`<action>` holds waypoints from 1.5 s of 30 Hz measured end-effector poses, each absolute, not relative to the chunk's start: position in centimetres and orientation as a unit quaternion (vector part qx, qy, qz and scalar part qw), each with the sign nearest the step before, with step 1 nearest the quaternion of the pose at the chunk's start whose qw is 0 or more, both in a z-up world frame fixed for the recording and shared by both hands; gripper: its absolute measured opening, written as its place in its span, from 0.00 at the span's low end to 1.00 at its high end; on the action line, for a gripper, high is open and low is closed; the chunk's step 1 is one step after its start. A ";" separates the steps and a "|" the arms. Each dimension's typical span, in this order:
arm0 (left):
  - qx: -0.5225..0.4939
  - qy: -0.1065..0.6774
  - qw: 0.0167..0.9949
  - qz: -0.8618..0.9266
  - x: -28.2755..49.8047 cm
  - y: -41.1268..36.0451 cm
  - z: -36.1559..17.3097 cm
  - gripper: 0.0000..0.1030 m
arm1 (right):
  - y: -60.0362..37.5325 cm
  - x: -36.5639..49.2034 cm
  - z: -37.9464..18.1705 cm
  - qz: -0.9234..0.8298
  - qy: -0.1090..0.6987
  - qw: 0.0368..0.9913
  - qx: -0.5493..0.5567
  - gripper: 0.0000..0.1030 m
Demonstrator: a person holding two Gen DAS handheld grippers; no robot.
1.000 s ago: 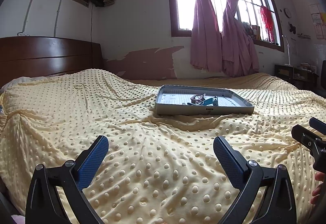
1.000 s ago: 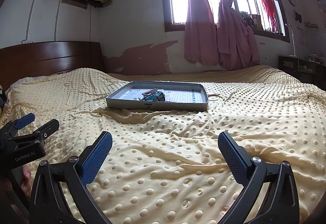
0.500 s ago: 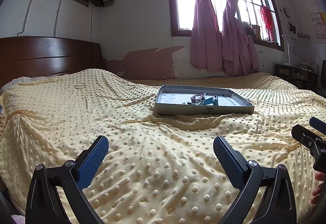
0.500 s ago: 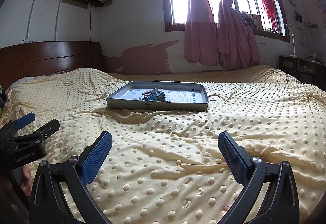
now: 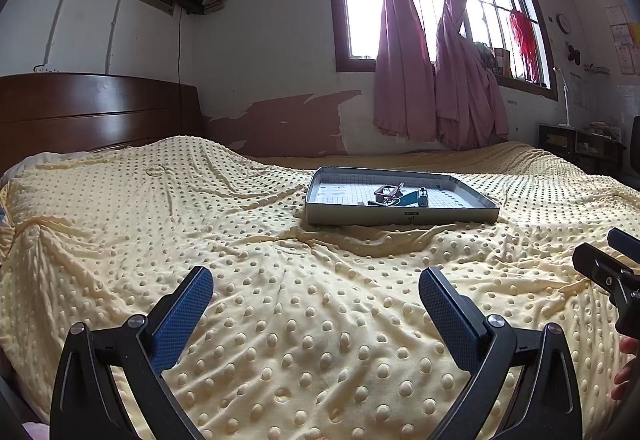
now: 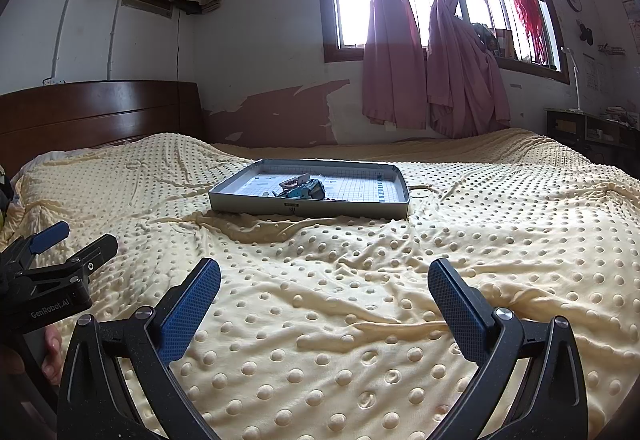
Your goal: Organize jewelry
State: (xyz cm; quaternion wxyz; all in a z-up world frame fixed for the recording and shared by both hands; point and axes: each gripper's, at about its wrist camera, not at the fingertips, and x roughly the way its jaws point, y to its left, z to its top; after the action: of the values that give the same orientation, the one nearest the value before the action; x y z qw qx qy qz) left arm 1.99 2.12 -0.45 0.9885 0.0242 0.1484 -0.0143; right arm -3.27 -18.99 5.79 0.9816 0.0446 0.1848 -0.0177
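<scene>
"GenRobot.AI" on left tool point(image 6: 60, 252)

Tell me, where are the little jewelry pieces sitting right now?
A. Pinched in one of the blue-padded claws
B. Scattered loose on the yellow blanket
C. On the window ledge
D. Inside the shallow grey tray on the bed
D: the small jewelry pieces lie clustered inside the grey tray on the yellow blanket, while the left gripper and right gripper are both open and empty.
</scene>
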 end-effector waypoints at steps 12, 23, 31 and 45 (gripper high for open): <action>0.025 0.148 0.988 -0.014 2.0 2.1 -0.4 1.00 | -19.0 -3.3 5.8 -0.018 0.185 0.982 0.044 0.99; 0.027 0.148 0.988 -0.014 2.0 2.0 -0.4 1.00 | -19.0 -3.3 5.8 -0.018 0.185 0.982 0.044 0.99; 0.027 0.148 0.988 -0.014 1.9 2.0 -0.5 1.00 | -19.0 -3.3 5.8 -0.018 0.185 0.982 0.044 0.99; 0.030 0.149 0.988 -0.016 2.1 2.0 -0.4 1.00 | -19.0 -3.3 5.8 -0.018 0.184 0.982 0.045 0.99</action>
State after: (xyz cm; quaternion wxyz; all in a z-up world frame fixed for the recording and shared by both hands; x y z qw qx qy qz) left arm 2.09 2.05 -0.39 0.9883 0.0304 0.1486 -0.0164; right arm -3.28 -19.00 5.76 0.9817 0.0447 0.1843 -0.0182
